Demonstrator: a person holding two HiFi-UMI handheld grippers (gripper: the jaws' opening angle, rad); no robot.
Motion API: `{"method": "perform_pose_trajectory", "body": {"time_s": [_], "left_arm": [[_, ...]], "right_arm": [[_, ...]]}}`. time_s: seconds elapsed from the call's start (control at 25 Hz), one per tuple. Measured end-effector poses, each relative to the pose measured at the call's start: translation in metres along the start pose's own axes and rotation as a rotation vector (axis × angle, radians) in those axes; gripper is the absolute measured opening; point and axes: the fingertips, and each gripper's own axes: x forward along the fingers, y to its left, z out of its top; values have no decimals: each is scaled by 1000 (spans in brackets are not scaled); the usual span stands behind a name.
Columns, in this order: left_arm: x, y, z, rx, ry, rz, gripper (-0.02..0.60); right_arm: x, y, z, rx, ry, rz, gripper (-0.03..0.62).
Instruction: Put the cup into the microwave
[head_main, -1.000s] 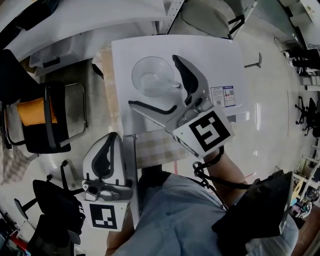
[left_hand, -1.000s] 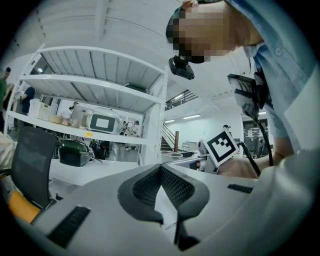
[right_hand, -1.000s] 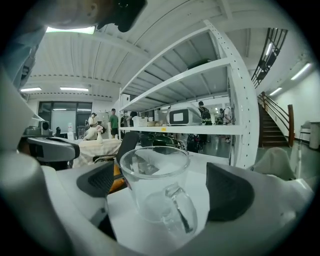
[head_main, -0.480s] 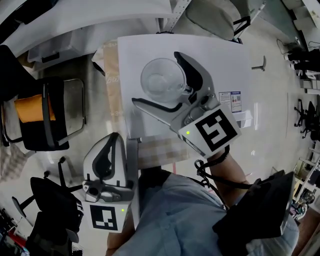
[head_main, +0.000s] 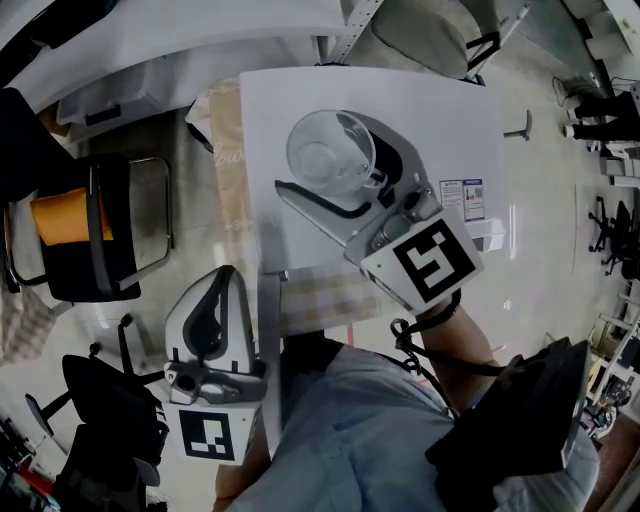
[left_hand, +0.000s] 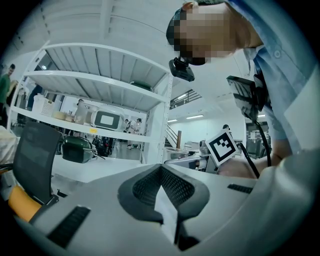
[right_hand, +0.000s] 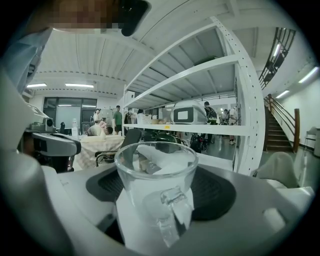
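left gripper (head_main: 225, 280): low at the lower left, beside the person's body, jaws together, nothing in them. It's well apart from the cup. cup (head_main: 328, 152): clear glass, upright, mouth up, looks empty, standing on the white top (head_main: 440, 110), left of its middle. Long axis is vertical. The handle points back toward the right gripper's body, so in the right gripper view it faces the camera dead centre. right gripper (head_main: 313, 150): comes in from the lower right, roughly level, jaws straddling the cup with one on either side of the body, and closing now. The far jaw looks to touch the glass by the handle side. The near jaw is just beside it and I can't confirm contact, so I wouldn't call it clamped yet. The right hand is the nearer one by far. sticker (head_main: 460, 198) is on the white top, just right of that gripper. microwave: can't place it for sure. A white boxy appliance (right_hand: 189, 113) with a window sits on the shelf (right_hand: 235, 131) beyond the cup, well apart; may or may not be it. My read: the step in hand is the grasp, and the lift waits for both pads to bite. Risk: side grip on round glass, so the cup could twist or slip if the pads land off-centre.
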Motion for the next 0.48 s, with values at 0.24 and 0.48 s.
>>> {"method": "perform_pose_trajectory", "body": {"time_s": [0.24,0.48], "left_arm": [[-3,-4,3,12,-8,-8,5],[-6,-15,4,28,-8,-26,5]], "right_arm": [[-2,-1,-1,-19,-8,-7,377],[-12,-4,0,11,-34,-36,377]]}}
